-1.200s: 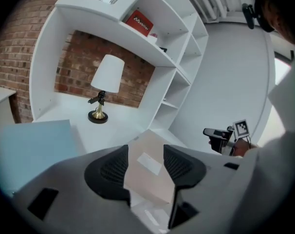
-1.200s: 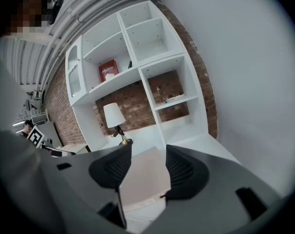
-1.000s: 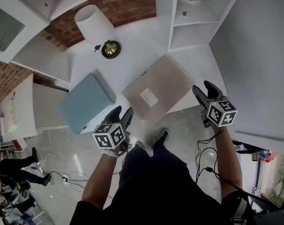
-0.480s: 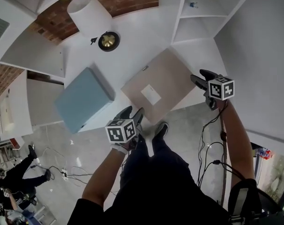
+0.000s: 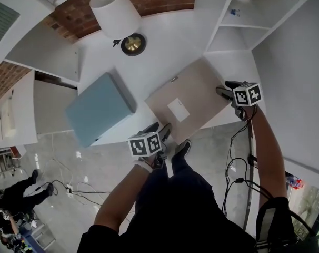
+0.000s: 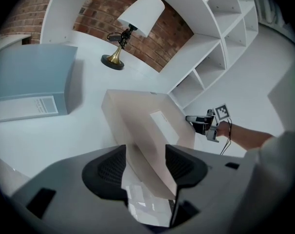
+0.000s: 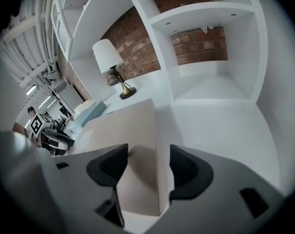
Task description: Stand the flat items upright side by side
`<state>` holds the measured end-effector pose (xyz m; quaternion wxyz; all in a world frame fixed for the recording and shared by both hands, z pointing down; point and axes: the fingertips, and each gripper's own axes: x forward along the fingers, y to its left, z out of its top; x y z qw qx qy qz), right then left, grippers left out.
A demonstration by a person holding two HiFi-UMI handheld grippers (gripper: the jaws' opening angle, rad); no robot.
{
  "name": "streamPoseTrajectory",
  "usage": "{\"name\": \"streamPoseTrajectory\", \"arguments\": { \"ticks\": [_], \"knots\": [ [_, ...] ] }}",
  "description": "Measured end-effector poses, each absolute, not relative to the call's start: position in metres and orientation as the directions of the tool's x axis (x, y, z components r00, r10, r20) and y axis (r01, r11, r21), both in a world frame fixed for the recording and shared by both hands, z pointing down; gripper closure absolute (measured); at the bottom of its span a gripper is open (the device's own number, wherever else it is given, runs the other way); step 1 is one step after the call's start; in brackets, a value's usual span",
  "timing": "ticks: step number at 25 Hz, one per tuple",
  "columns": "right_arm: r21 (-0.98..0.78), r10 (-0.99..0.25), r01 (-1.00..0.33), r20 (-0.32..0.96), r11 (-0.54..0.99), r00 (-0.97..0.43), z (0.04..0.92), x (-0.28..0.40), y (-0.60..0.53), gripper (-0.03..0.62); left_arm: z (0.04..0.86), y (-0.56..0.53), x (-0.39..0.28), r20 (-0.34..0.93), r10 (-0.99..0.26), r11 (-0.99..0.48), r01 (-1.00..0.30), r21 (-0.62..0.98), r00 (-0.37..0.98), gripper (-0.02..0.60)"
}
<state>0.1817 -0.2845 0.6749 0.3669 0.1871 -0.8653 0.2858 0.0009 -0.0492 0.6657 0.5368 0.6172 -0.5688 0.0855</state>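
A flat beige box point(image 5: 188, 101) with a white label lies on the white table point(image 5: 165, 51), its near corner past the front edge. A flat light-blue box point(image 5: 99, 107) lies to its left. My left gripper point(image 5: 158, 129) is at the beige box's near corner. Its jaws are opening, and the corner point(image 6: 147, 145) stands between them. My right gripper point(image 5: 226, 89) straddles the box's right edge point(image 7: 150, 145), open, with a white gap at the right pad point(image 7: 184, 167). In the left gripper view the right gripper point(image 6: 198, 123) shows beyond the box.
A lamp with a white shade point(image 5: 115, 12) and brass base point(image 5: 133, 44) stands at the back of the table. White shelf compartments point(image 5: 243, 20) rise at the back right, behind a brick wall. The grey floor with cables lies below the front edge.
Both grippers have moved forward onto the beige box: the left from the gap between the boxes to the near corner, the right onto the right edge. The boxes lie as before.
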Motion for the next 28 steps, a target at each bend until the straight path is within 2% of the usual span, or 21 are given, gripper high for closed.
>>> {"name": "streamPoseTrajectory", "arguments": {
  "ticks": [5, 10, 16, 21, 28],
  "knots": [
    [-0.367, -0.083, -0.516, 0.749, 0.774, -0.658, 0.676, 0.174, -0.277, 0.398, 0.671, -0.054, 0.003, 0.709, -0.612, 0.240, -0.772, 0.589, 0.351, 0.351],
    [-0.374, -0.095, -0.534, 0.746, 0.758, -0.659, 0.672, 0.175, -0.275, 0.406, 0.672, -0.056, -0.002, 0.711, -0.615, 0.237, -0.779, 0.580, 0.342, 0.362],
    [-0.333, -0.167, -0.550, 0.722, 0.766, -0.671, 0.642, 0.174, -0.273, 0.450, 0.673, -0.056, -0.009, 0.708, -0.604, 0.188, -0.799, 0.571, 0.365, 0.370],
    [-0.300, -0.220, -0.549, 0.690, 0.780, -0.690, 0.597, 0.163, -0.268, 0.457, 0.673, -0.055, -0.015, 0.683, -0.618, 0.186, -0.772, 0.608, 0.390, 0.370],
    [-0.176, -0.366, -0.623, 0.676, 0.763, -0.639, 0.540, 0.163, -0.263, 0.484, 0.668, -0.071, -0.012, 0.641, -0.637, 0.132, -0.759, 0.637, 0.428, 0.373]
  ]
}}
